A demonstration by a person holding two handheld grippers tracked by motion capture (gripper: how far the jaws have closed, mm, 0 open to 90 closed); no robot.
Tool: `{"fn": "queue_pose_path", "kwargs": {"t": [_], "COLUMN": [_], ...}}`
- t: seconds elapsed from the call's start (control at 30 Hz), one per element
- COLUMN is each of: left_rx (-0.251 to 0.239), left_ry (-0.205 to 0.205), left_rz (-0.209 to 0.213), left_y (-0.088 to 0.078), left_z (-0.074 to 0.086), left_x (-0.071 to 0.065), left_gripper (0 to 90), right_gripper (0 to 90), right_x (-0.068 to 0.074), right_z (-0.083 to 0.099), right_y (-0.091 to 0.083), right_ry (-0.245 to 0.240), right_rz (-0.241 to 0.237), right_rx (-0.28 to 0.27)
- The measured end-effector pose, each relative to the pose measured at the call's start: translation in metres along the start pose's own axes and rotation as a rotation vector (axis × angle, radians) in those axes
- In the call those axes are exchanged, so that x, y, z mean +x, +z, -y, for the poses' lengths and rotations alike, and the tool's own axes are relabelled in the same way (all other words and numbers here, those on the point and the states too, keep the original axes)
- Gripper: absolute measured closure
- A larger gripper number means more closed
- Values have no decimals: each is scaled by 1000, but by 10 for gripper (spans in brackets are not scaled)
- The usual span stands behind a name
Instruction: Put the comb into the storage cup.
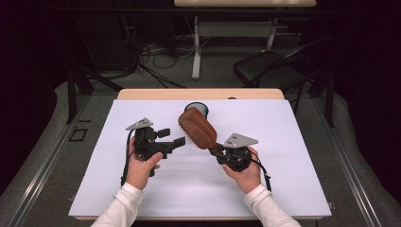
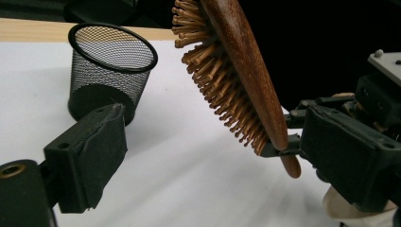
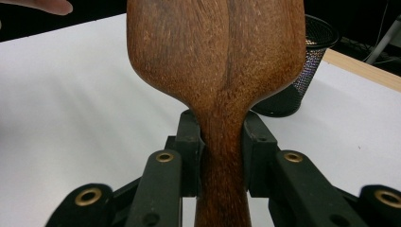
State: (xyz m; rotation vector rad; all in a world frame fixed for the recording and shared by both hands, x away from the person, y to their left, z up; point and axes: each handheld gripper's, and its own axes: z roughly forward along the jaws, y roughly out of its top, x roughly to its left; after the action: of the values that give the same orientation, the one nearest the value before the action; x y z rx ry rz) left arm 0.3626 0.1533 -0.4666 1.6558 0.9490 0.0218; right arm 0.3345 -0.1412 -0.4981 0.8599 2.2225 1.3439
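A brown wooden paddle hairbrush (image 1: 197, 128) hangs tilted above the white sheet, head up and away, its bristles (image 2: 222, 90) facing my left gripper. My right gripper (image 1: 218, 152) is shut on the hairbrush (image 3: 217, 56) at its narrow handle, with a pad pressed on each side (image 3: 222, 151). My left gripper (image 1: 171, 137) stands open just left of the brush, nothing between its pads (image 2: 87, 158). A black mesh cup (image 1: 197, 108) stands upright behind the brush, near the far edge; it also appears in the gripper views (image 2: 111, 61) (image 3: 307, 71).
A white sheet (image 1: 189, 189) covers most of the wooden table (image 1: 198, 93). Beyond the table are a dark folding chair (image 1: 269, 68), a desk leg (image 1: 196, 47) and cables on the floor. A fingertip (image 3: 47, 5) shows at the right gripper view's top left.
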Motion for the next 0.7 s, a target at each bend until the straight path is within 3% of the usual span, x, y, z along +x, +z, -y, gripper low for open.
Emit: {"fn": "queue_pose_path", "kwargs": {"t": [0.3, 0.7], "left_rx": [12, 33], "left_ry": [-45, -53], "left_rz": [35, 54], "left_y": [15, 24], "left_z": [-5, -2], "left_x": [-2, -2], "left_gripper": [100, 101], "right_gripper": [720, 720], "right_x": [3, 10], "right_z": [0, 1], "right_y": [-1, 0], "right_ry": [-9, -21], "right_rz": [3, -3], "right_rx": [-14, -20]}}
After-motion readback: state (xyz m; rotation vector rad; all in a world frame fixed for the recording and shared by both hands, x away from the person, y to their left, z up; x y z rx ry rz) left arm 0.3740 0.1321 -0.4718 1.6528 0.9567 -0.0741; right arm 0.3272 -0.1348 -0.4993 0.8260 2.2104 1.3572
